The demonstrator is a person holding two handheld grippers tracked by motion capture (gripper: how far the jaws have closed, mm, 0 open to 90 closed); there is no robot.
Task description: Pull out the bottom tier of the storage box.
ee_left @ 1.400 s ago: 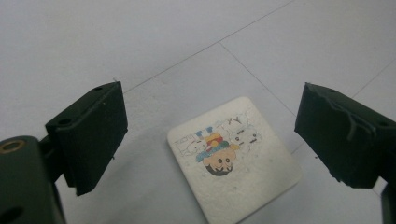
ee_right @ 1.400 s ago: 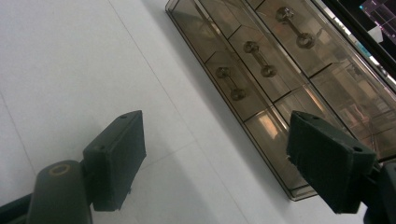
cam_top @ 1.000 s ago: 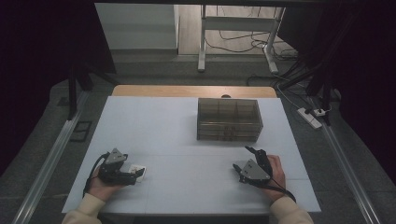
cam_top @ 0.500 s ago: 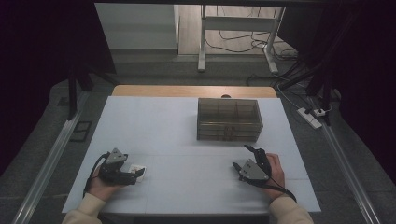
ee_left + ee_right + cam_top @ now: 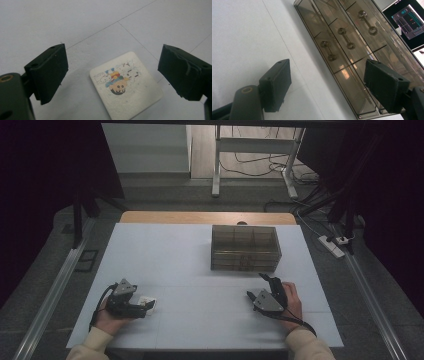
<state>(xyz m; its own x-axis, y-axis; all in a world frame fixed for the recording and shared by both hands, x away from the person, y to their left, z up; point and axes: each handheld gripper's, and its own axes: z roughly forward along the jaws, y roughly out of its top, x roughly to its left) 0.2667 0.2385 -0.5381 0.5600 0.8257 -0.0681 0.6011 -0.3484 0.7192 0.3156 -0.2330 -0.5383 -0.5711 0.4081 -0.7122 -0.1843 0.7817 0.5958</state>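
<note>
A small white card (image 5: 126, 87) with a cartoon print lies flat on the white table (image 5: 180, 255). My left gripper (image 5: 112, 72) hovers low over it, jaws open wide on either side, not touching it. In the high view the left gripper (image 5: 142, 304) sits at the table's front left with the card (image 5: 148, 302) at its tips. My right gripper (image 5: 260, 287) stands open at the front right with nothing between its jaws. It points toward a smoky clear drawer box (image 5: 244, 248). That box (image 5: 352, 50) shows several drawers with metal handles in the right gripper view.
The drawer box stands at the back right of the white table. A wooden strip (image 5: 205, 217) runs along the table's far edge. Metal rails (image 5: 55, 290) flank both sides. Past the table are desk legs (image 5: 216, 165) and cables on the floor.
</note>
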